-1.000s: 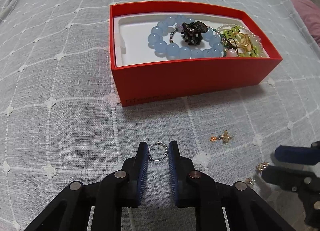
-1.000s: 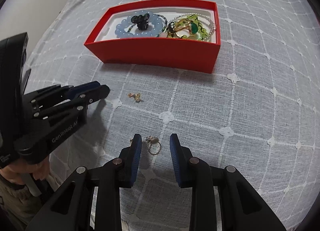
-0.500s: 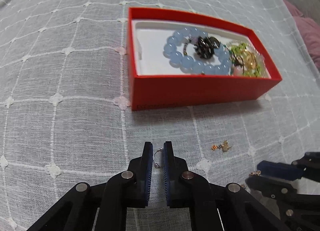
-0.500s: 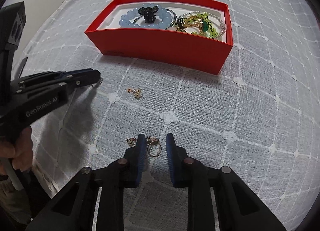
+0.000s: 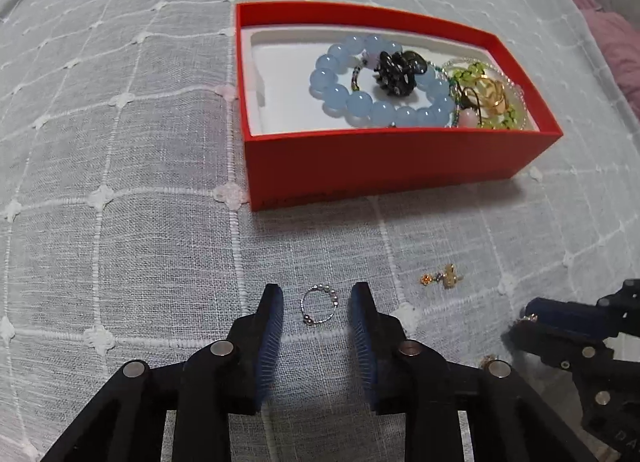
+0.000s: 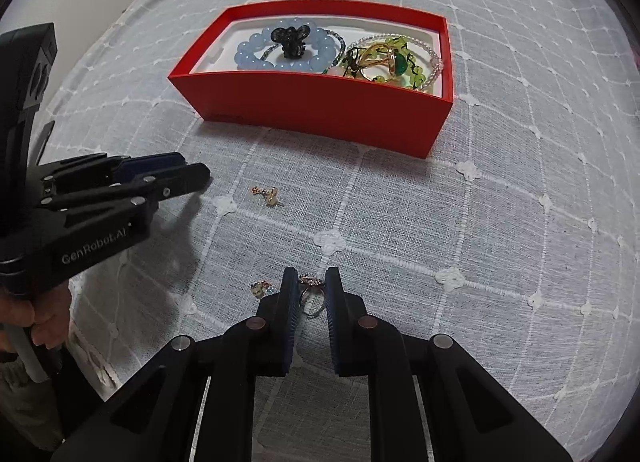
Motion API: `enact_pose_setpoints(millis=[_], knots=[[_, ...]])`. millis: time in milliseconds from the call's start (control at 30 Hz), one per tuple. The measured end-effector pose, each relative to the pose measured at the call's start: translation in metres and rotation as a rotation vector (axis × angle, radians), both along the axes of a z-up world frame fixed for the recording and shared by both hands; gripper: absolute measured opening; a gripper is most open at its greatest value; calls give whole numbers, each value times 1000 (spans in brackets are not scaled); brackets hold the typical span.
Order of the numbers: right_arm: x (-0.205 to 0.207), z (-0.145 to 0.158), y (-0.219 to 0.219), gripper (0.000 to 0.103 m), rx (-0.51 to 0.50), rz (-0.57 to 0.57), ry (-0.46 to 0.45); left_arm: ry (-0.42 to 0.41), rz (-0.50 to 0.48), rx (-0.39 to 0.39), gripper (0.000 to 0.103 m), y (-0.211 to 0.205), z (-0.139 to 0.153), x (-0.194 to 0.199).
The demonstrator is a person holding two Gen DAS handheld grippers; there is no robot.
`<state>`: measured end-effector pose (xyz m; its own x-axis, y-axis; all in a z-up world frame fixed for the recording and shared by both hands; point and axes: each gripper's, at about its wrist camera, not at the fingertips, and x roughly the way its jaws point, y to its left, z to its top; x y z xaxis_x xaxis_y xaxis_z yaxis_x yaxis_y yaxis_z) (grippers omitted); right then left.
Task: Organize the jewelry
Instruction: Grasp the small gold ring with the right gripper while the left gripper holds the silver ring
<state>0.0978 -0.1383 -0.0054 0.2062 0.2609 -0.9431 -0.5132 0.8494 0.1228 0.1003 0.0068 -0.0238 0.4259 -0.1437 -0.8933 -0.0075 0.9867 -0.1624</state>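
Observation:
A small silver beaded ring (image 5: 320,305) lies flat on the grey cloth between the fingers of my left gripper (image 5: 318,304), which is open and not touching it. My right gripper (image 6: 307,288) has narrowed around a gold ring with a jewelled top (image 6: 310,295); the pads look in contact with it on the cloth. A red box (image 5: 384,166) with a white lining holds a blue bead bracelet (image 5: 360,102), a dark hair claw (image 5: 396,72) and green and gold pieces (image 5: 488,98). The box also shows in the right wrist view (image 6: 320,102).
A small gold earring (image 5: 442,277) lies on the cloth right of the silver ring, also in the right wrist view (image 6: 269,194). Another small gold piece (image 6: 260,288) lies just left of my right gripper. Pink fabric (image 5: 616,46) is at the far right edge.
My left gripper, nearly shut on the silver ring half a second ago, has opened; the ring lies flat. My right gripper has closed in on the gold ring.

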Motion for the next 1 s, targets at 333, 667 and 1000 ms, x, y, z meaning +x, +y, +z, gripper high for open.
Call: enact_pose_setpoints(millis=[333,667,1000], knots=[[3,9,-16,14,21,-35,-14,-31,-33,72,25,-18,-3,2],[3,10,-15,14,19,-39,-23,-35,-15,65,12,-14,-1,4],[4,13,-17,14,23,-41,-26,-36,4,53,1,-6,-1,2]])
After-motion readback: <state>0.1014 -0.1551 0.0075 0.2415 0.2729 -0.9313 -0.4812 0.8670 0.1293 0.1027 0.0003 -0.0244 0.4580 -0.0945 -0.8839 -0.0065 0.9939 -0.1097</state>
